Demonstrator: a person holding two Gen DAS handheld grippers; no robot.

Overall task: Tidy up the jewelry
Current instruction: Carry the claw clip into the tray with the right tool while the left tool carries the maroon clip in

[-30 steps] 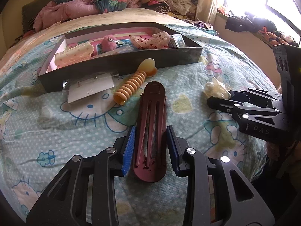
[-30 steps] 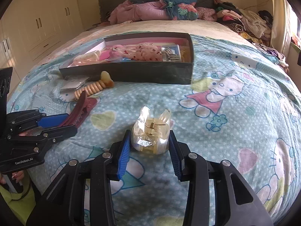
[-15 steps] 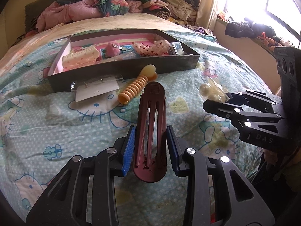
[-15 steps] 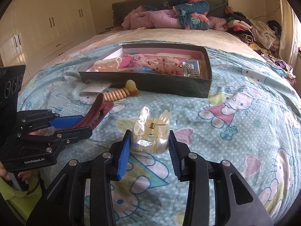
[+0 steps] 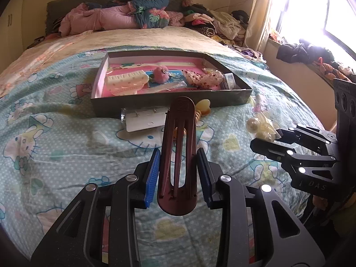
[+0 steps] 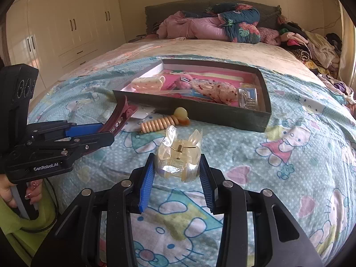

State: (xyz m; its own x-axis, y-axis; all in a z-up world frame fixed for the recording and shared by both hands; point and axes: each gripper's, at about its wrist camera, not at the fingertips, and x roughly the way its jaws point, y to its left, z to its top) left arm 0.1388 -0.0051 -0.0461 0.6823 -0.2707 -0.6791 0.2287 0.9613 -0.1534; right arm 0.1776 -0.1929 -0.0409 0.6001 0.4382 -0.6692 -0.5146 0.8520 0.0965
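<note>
While both wrist views take in the bed [image 5: 55, 146] with its cartoon-cat sheet and the dark shallow tray [image 5: 169, 101] lying across its middle, each shows something the other lacks. The right wrist view alone has the cream wardrobe doors [image 6: 66, 22] along its upper left, and at its lower left edge a hand [image 6: 13, 191] wrapped round the left gripper's handle above a green sleeve. The left wrist view alone has the bright window [image 5: 322, 6] at upper right, the clothes heaped on the sill below it, and a white card [image 5: 144, 122] lying flat just in front of the tray.

In the left wrist view the left gripper [image 5: 178, 169] fills the lower centre, angled down toward the sheet, its blue pads pinching the near end of a long maroon hair clip [image 5: 178, 146] that rises toward the tray's front wall. The right wrist view shows that same clip side-on at centre left, curved and lifted clear of the bed. The right gripper [image 6: 176, 171] sits in the lower centre of its own view, likewise tilted downward, jaws closed on a clear claw clip [image 6: 178, 158] wrapped in plastic film, held above the sheet. In the left wrist view it enters from the right edge, the claw clip at its tip.

An orange ribbed clip [image 6: 164, 122] rests on the sheet just before the tray; the left wrist view hides most of it behind the maroon clip.
</note>
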